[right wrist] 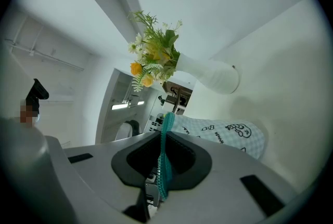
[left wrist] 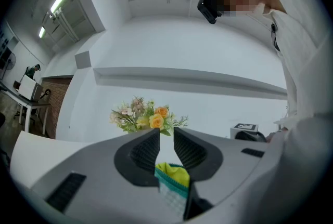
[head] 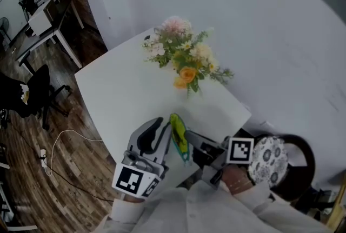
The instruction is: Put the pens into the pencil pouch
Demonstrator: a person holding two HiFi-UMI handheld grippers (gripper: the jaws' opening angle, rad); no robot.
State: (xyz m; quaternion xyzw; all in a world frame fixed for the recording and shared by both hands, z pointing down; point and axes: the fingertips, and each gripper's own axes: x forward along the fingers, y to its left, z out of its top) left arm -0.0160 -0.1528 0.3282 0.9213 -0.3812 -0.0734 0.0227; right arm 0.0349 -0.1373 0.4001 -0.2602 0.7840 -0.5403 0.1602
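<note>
White rectangular table (head: pixel 124 91) against a white wall, wooden floor (head: pixel 32 161) to its left.

Pencil pouch of pale blue checked fabric with teal zipper and yellow-green lining (head: pixel 178 137) (left wrist: pixel 174 179) (right wrist: pixel 223 132): held in the air over the table's near corner, stretched between both grippers, not resting on the tabletop.

Left gripper (head: pixel 164 125) (left wrist: pixel 166 132): jaws part closed, with the pouch's bunched mouth edge, lining showing, pinched between the pads.

Right gripper (head: pixel 190 139) (right wrist: pixel 162 134): jaws narrow, clamped on the teal zipper edge; the pouch body extends beyond its jaws.

Bouquet of pink, white and orange artificial flowers (head: pixel 184 59) (left wrist: pixel 148 116) (right wrist: pixel 153 56) in a white vase (right wrist: pixel 208 75): stands by the table edge along the wall, well apart from the pouch.
</note>
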